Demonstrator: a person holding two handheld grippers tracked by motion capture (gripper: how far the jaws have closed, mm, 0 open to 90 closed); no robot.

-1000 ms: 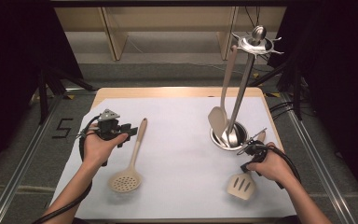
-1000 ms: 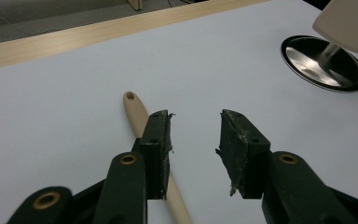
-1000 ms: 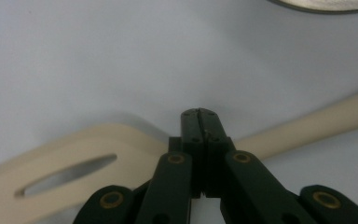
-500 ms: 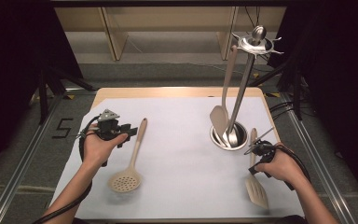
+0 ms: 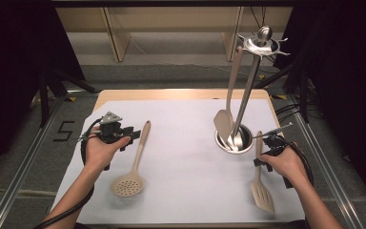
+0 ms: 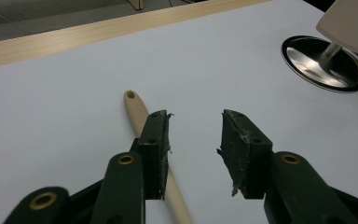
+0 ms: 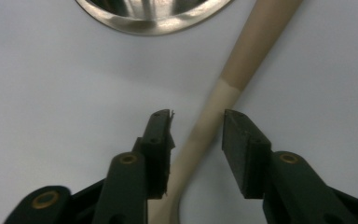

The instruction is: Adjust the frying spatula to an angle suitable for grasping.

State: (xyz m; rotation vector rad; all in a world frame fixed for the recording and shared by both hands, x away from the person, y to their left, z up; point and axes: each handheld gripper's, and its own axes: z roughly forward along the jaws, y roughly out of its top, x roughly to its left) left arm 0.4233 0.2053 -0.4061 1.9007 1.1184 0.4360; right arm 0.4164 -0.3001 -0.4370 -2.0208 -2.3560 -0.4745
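On the left of the white sheet (image 5: pixel 186 157) the left gripper (image 5: pixel 126 135) hangs released, its jaws apart and empty, just beside the handle of the skimmer (image 5: pixel 134 167); that spoon lies flat, its long axis running from the perforated bowl near the person to the handle tip farther off. At the middle right stands the utensil stand (image 5: pixel 234 138) with a spatula (image 5: pixel 229 102) hanging from it. At the right the right gripper (image 7: pixel 196 135) straddles the handle of the slotted turner (image 5: pixel 260 179), jaws apart, not yet clenched; I judge it should centre the handle, close squarely, then lift level; its blade points toward the person, its handle toward the stand.
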